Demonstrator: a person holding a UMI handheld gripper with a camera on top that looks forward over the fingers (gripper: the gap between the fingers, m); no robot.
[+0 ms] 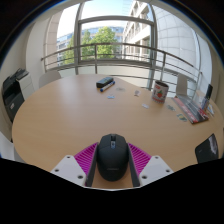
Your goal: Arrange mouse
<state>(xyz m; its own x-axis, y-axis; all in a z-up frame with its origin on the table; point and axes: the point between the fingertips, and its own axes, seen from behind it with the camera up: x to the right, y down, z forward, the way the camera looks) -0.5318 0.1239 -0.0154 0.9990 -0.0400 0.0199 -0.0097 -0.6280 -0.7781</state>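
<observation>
Between the jaws of the gripper [111, 172], at the near edge of the round wooden worktop [70, 115], a black computer mouse [111, 157] is sitting with its scroll wheel facing away toward the window. The magenta pads [86, 155] are showing on either side of the mouse and appear to be pressing against its flanks, so the jaws are looking closed on it, though whether the mouse is lifting off the worktop or just resting there is not something the view is settling. Judging by this, the grasp is looking done while the placing is still lying ahead: the mouse is sitting at the very rim nearest the gripper, not at any evident work spot. Far beyond the mouse, toward the window, a small dark box-like object [105, 83] is lying on the worktop, and well off to the right of the mouse a white cup with a red pattern [160, 91] is standing beside some papers or magazines [194, 109]. A dark flat item [208, 148] is lying at the worktop's edge, right of the mouse. What remains, as a judgement, is carrying the mouse to its intended spot, squaring it up, and releasing.
</observation>
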